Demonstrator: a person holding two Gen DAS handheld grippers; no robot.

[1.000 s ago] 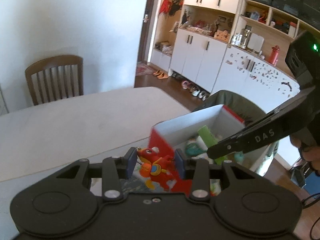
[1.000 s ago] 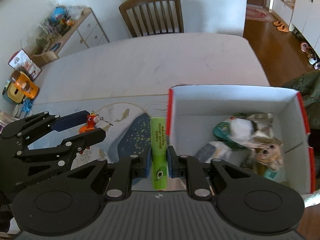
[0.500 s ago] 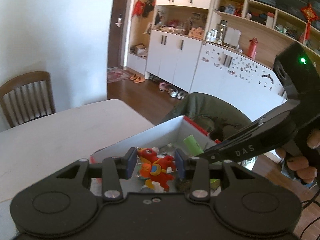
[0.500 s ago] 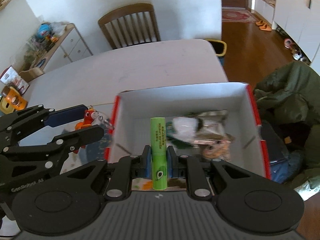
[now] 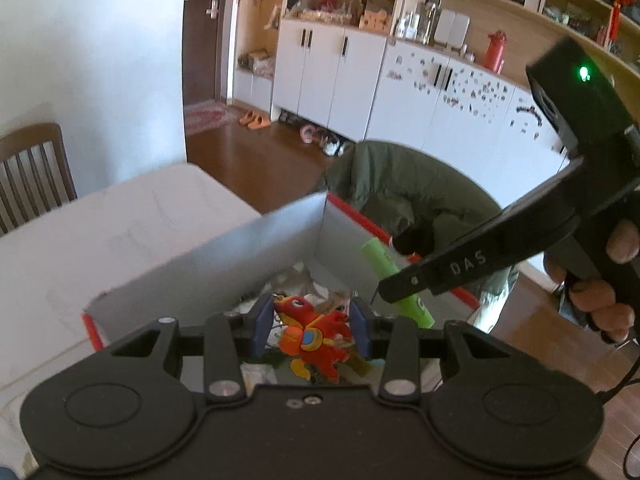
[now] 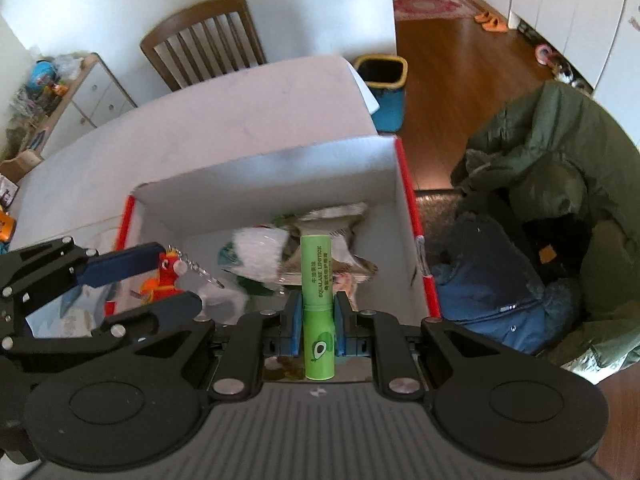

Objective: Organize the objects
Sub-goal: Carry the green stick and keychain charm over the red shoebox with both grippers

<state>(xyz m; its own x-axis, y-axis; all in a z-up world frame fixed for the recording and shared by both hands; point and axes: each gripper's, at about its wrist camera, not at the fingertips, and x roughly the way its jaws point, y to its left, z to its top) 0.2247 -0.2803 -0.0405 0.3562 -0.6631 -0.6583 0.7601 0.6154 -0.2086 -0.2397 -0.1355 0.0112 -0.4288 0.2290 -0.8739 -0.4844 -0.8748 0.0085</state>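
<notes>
Over the box: both tools hang above the open white cardboard box [image 6: 248, 184] with red edges, which stands on the pale desk [image 6: 240, 120].
Left tool [image 5: 312, 324]: blue pads closed against a red and orange rubbery figure keychain [image 5: 316, 340], gripped at its sides; the figure is flat and knobbly, with a metal chain [image 6: 196, 270] trailing from its head in the right wrist view.
Right tool [image 6: 318, 326]: blue pads pressed tight on a green lipstick tube [image 6: 318, 304], a smooth plastic cylinder printed with dark lettering and an avocado mark.
Tube axis: its long axis runs forward along the fingers, capped end pointing away from the camera toward the far wall of the box; from the left wrist view it slants down into the box.
Keychain position: above the near left part of the box, well left of the tube.
Box contents: crinkled foil and plastic packets [image 6: 320, 240], white and green, piled loosely on the floor of the box beneath both tools.
Beside the box: a padded olive-green coat [image 6: 560, 184] over something dark blue and fuzzy, just past the right wall.
Further off: a slatted wooden chair [image 6: 204, 40] at the desk's far side, a blue bin [image 6: 386, 88] with a yellow rim on the wood floor.
Hand [image 5: 608, 280]: fingers wrap the right tool's black handle.
</notes>
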